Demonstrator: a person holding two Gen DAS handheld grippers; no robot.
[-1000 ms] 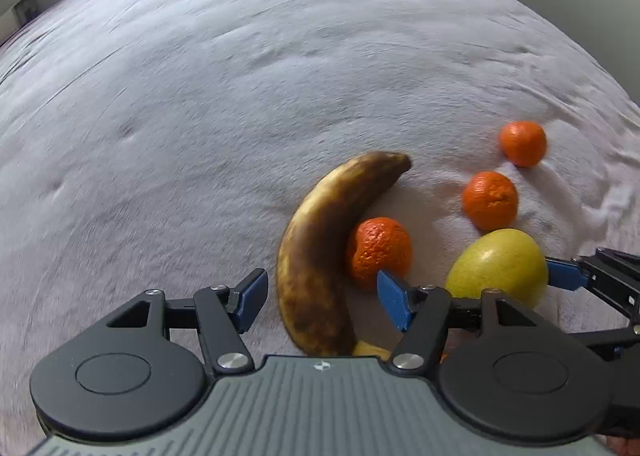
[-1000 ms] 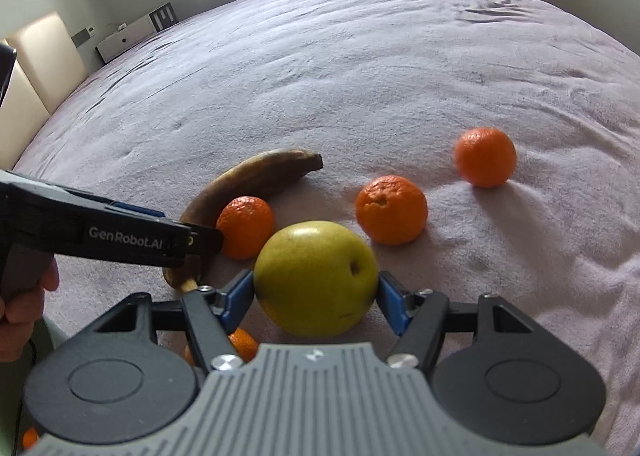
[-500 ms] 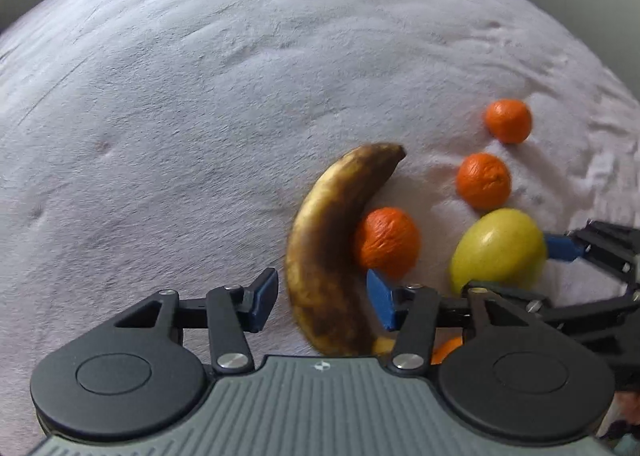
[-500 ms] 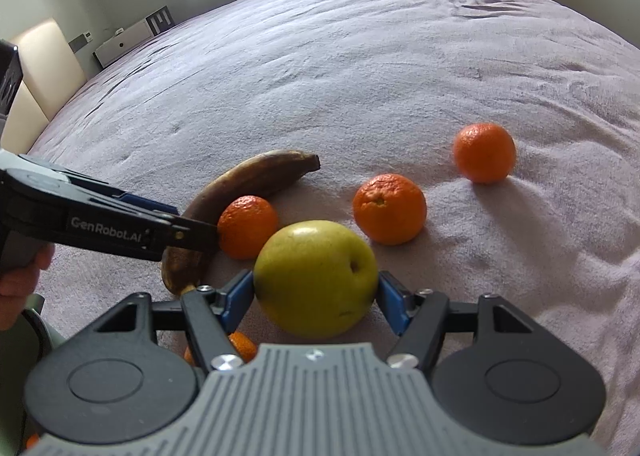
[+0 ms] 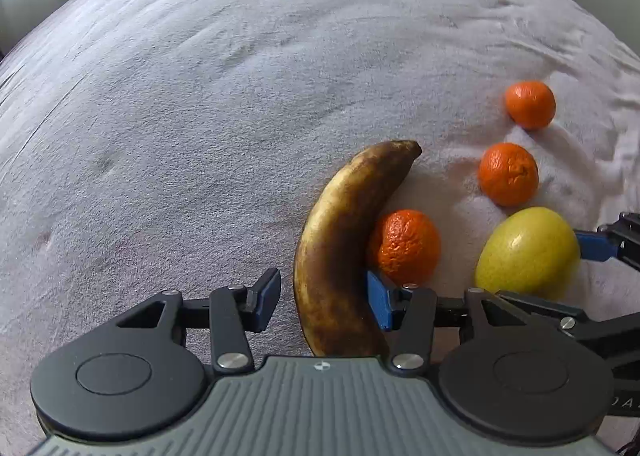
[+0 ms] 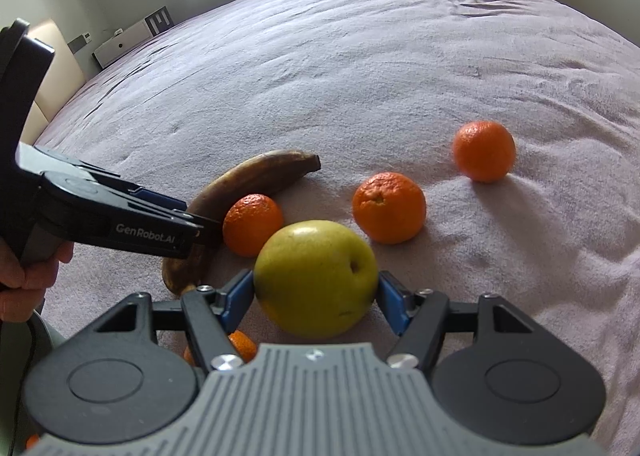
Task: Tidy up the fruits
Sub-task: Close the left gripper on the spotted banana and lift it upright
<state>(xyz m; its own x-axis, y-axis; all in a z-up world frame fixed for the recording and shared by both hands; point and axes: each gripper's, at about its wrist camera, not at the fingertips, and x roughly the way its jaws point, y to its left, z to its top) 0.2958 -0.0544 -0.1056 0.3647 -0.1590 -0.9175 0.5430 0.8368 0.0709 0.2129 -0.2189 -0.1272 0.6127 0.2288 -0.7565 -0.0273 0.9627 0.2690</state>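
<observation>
Left wrist: left gripper fingers spread, straddling brown banana, right pad touching it, low over grey bedspread | right wrist: right gripper pads clamped on green apple | mandarin against banana, two more beyond.

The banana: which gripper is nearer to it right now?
Left. The left gripper straddles the banana near its stem end, fingers open on either side. The right gripper sits off to the banana's right, closed around the yellow-green apple.
</observation>
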